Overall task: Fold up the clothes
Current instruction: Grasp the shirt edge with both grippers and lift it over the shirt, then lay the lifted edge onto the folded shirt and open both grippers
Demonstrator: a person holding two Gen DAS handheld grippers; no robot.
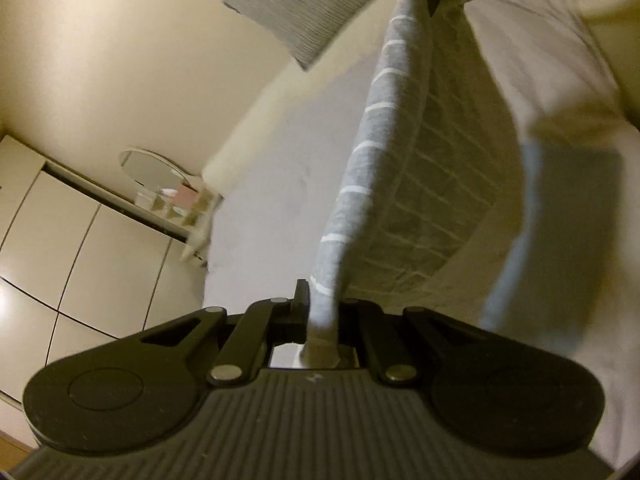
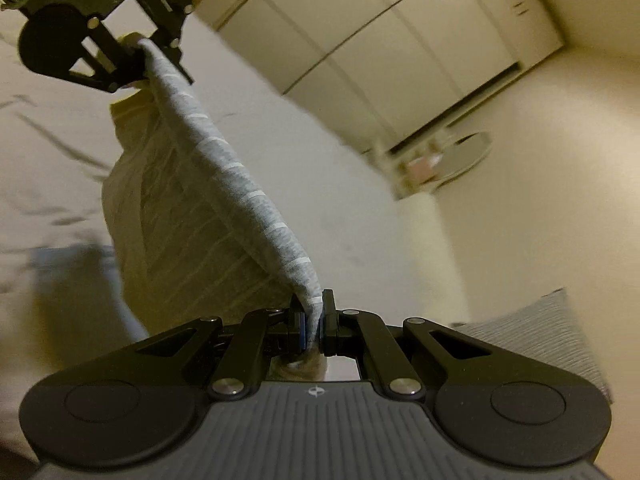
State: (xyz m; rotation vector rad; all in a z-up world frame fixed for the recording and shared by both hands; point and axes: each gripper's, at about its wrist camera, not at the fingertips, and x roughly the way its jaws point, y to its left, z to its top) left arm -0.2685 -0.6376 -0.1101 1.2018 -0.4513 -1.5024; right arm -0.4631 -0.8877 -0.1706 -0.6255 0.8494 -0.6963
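Holding one garment aloft between both tools, I log the scene as follows.

Item: grey cotton garment with thin white stripes (image 1: 372, 168), its top edge stretched taut in the air between the tools, the rest hanging below that edge over the pale bed sheet (image 1: 280, 184).

Left tool (image 1: 320, 312): clenched on one end of the taut edge, cloth bunched between its fingers.

Right tool (image 2: 314, 312): clenched on the other end, blue pads (image 2: 303, 330) pressed against the fabric.

Step in hand, as I judge it: the spread-and-lift, with the piece opened by its edge before being laid down for the first fold. No fold is made yet, so the task looks early.

Next move, as I judge it: both tools should descend together, keeping the edge tight, so the hanging part meets the bed first and lies flat without creasing.

Orientation: the long axis of the held edge runs straight from tool to tool; the white stripes cross it. The body of the cloth points downward, billowing slightly.

Also present: a grey ribbed cushion (image 1: 304, 4) against the cream wall (image 1: 120, 60), white wardrobe doors (image 2: 360, 40), and a blurred blue cloth (image 1: 532, 240) on the bed.
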